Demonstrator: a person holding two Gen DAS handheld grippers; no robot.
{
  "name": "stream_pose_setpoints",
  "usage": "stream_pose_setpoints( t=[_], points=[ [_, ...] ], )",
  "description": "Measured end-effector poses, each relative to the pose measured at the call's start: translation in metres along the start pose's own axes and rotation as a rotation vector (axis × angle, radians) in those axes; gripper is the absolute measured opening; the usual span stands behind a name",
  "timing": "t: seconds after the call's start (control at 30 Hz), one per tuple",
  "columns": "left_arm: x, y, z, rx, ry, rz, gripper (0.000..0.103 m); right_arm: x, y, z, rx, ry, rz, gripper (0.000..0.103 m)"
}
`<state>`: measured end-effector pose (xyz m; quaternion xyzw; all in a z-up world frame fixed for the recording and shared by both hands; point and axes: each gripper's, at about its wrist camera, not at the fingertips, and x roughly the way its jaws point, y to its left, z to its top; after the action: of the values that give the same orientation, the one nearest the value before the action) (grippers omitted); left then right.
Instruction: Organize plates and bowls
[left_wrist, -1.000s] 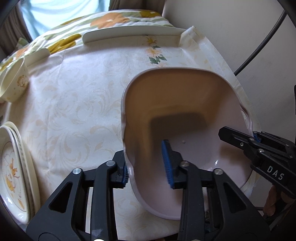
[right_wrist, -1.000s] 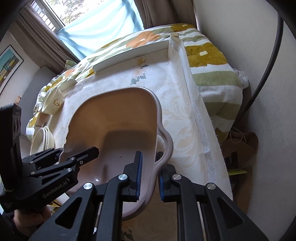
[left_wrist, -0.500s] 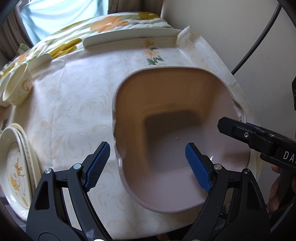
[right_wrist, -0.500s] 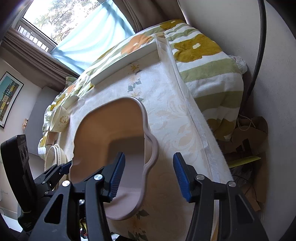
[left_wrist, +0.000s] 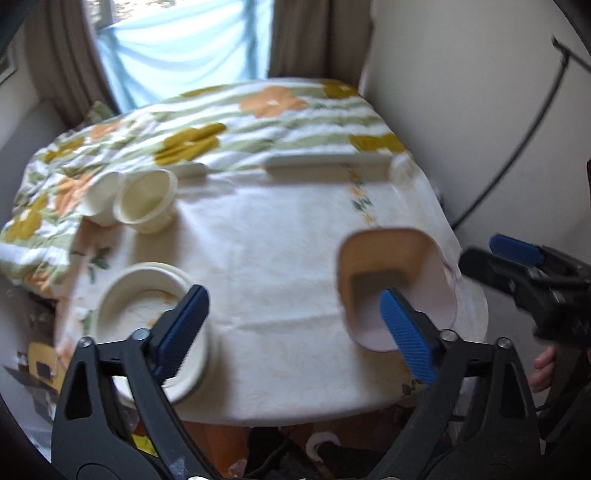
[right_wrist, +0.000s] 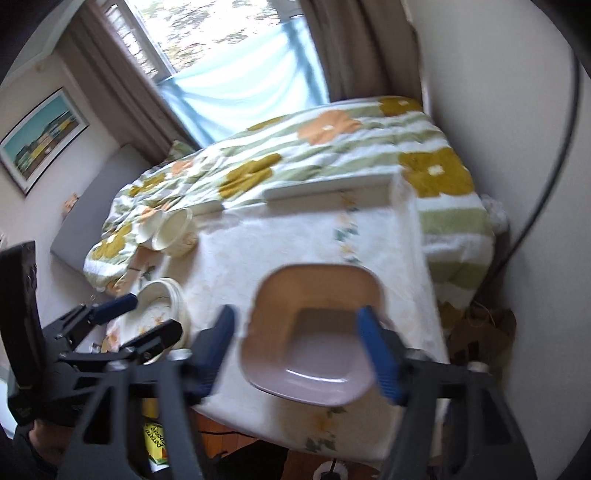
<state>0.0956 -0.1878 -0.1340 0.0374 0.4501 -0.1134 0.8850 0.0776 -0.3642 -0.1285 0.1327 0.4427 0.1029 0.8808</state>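
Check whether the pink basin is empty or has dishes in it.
Empty. The right wrist view shows the pink basin with a bare floor and walls; the plates sit stacked outside it, to its left.

Both grippers, left (left_wrist: 291, 332) and right (right_wrist: 306, 350), are black plastic frames with silver screws and ribbed blue pads (left_wrist: 404, 336); any lettering is probably blurred away.

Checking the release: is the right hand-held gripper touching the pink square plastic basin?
Apart. The right wrist view shows the right hand-held gripper open, pulled back from the pink square plastic basin.
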Motion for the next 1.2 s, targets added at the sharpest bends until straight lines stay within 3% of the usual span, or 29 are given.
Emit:
stream_pose_setpoints(
  t=[0.2,0.33,0.43,0.53,0.83,0.9,1.03,1.1,1.2],
  points=[
    [-0.02,0.075,0.019,-0.141,-0.034,0.052,0.102,0.03,0.052,0.034,-0.075,-0.02,0.099,0.102],
    [-0.01,0.134,0.033,-0.237,-0.01,0.061,0.102,0.063,0.089,0.064,-0.127,-0.022,0.053,0.102],
    [0.001,0.179,0.045,-0.32,0.007,0.037,0.102,0.093,0.113,0.088,-0.182,0.038,0.007,0.102],
    [0.024,0.22,0.06,-0.372,0.035,0.028,0.102,0.129,0.127,0.11,-0.172,0.112,-0.045,0.102],
    [0.128,0.289,0.08,-0.447,0.176,-0.038,0.101,0.248,0.159,0.139,-0.203,0.293,-0.03,0.102],
    [0.153,0.295,0.079,-0.455,0.216,-0.061,0.098,0.274,0.164,0.138,-0.203,0.335,-0.026,0.102],
    [0.19,0.298,0.074,-0.459,0.283,-0.088,0.078,0.307,0.172,0.136,-0.199,0.393,-0.004,0.097],
    [0.202,0.298,0.074,-0.456,0.302,-0.09,0.073,0.32,0.175,0.134,-0.201,0.421,0.004,0.078],
    [0.215,0.297,0.073,-0.449,0.319,-0.076,0.062,0.335,0.175,0.132,-0.199,0.458,0.001,0.072]
  ],
)
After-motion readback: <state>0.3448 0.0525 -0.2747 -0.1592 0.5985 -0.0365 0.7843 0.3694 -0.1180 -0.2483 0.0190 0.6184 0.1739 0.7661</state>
